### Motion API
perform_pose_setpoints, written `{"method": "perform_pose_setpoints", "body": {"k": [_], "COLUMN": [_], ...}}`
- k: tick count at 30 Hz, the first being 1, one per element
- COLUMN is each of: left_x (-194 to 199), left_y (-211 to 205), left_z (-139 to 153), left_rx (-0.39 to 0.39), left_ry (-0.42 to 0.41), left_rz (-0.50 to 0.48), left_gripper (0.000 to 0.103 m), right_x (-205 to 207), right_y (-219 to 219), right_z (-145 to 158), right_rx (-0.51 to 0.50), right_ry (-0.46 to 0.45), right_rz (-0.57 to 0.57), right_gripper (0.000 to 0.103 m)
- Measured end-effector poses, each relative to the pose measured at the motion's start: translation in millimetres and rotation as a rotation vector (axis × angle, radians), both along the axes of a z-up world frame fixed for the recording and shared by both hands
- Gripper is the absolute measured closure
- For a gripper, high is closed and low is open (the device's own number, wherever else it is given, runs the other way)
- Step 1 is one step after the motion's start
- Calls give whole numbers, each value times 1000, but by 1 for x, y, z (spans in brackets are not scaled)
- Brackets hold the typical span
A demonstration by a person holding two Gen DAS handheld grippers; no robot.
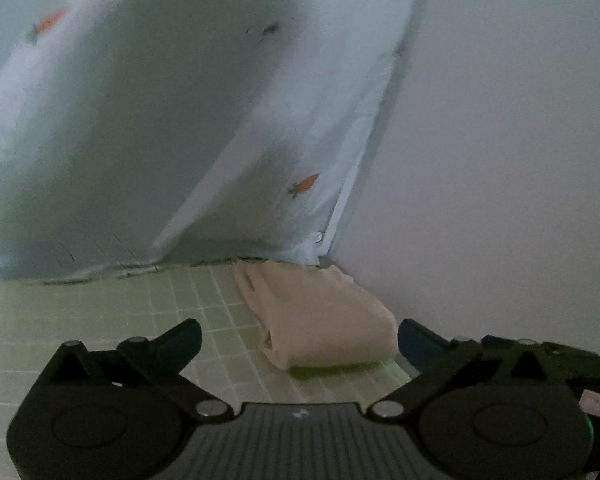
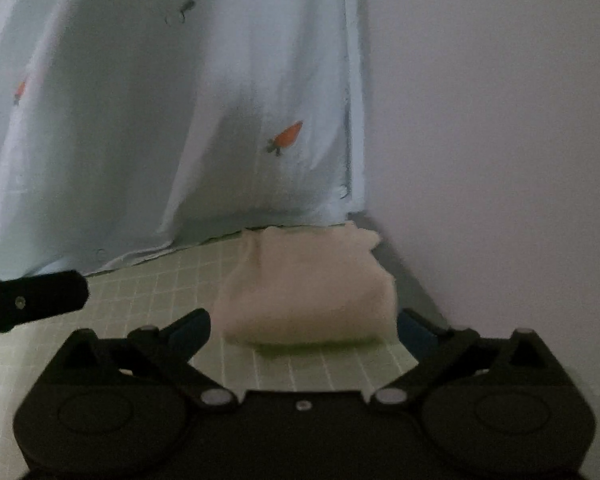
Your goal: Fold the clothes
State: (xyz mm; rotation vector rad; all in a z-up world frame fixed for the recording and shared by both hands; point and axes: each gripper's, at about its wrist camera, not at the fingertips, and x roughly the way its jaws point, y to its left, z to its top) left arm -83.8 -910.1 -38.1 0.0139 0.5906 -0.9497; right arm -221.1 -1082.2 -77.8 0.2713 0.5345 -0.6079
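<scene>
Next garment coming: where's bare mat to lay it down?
Free: the green grid mat left of the folded beige garment, up to the blue carrot-print cloth. Crowded: the far right corner, where the garment sits against the cloth and the wall.

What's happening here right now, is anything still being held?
Nothing is held. The left tool and the right tool both stand wide open, with nothing between their fingers. Ahead of them a folded beige garment lies on the green grid mat, near the corner where a light blue carrot-print cloth hangs beside a plain wall. The fold looks finished.
</scene>
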Motion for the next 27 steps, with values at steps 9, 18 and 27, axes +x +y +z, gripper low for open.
{"method": "perform_pose_setpoints", "body": {"k": [9,18,27], "left_x": [-56,-98,-121], "left_y": [70,104,110], "left_z": [7,5,7], "left_rx": [22,64,53], "left_ry": [-27,-81,-105], "left_rz": [-11,-28,-45], "left_gripper": [0,0,0], "right_x": [-79,-124,-146], "right_y": [91,124,132], "right_z": [6,-5,-1], "right_rx": [-16,18,-9], "right_ry": [-35,8,-1], "right_rz": [-64,-82,-82], "right_gripper": [0,0,0]}}
